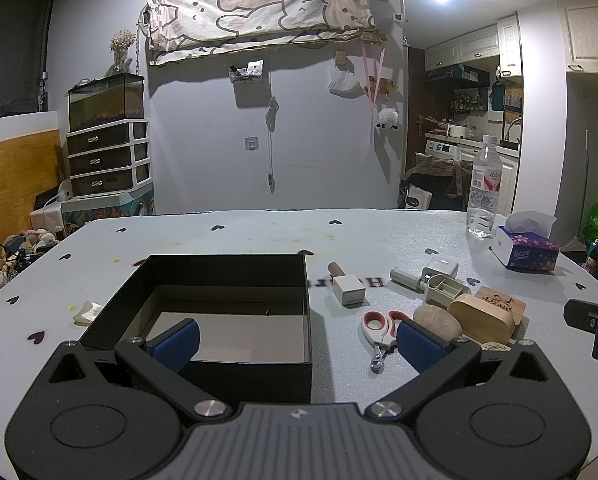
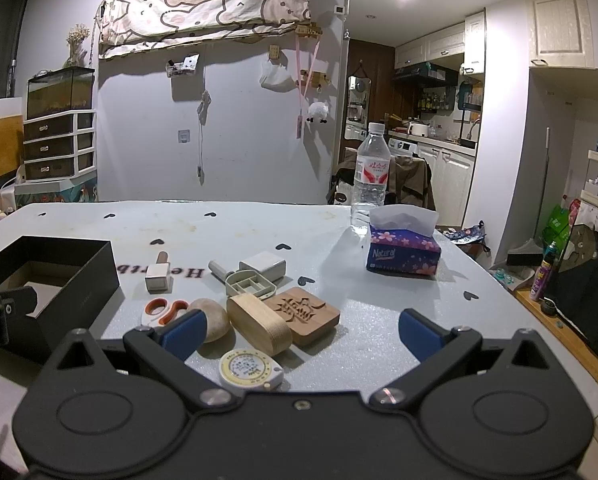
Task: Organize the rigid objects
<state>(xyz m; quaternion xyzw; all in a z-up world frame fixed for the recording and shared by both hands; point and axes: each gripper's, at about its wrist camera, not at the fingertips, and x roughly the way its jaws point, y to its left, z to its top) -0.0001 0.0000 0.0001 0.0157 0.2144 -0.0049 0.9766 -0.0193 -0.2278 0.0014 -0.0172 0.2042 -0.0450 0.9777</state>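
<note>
2 grippers face you across the pale table, both with blue pads spread wide and nothing between them. Your left gripper hangs over the near right corner of the open black box, whose cardboard floor looks bare. A small white piece lies on the table just left of the box.

Right of the box sit the loose things, close together: a cream block with a wooden handle lying nearest the box, the red-and-white nail clippers in front of it, then a smooth tan stone touching a rounded wooden case. Behind those rest a beige divided tray and a white adapter, and a carved wooden coaster lies flat beside the case.

Your right gripper hovers near the table's front edge, with a round white tape measure lying between its fingers but not touched by them. Farther back on the right stand a water bottle and a tissue pack.
</note>
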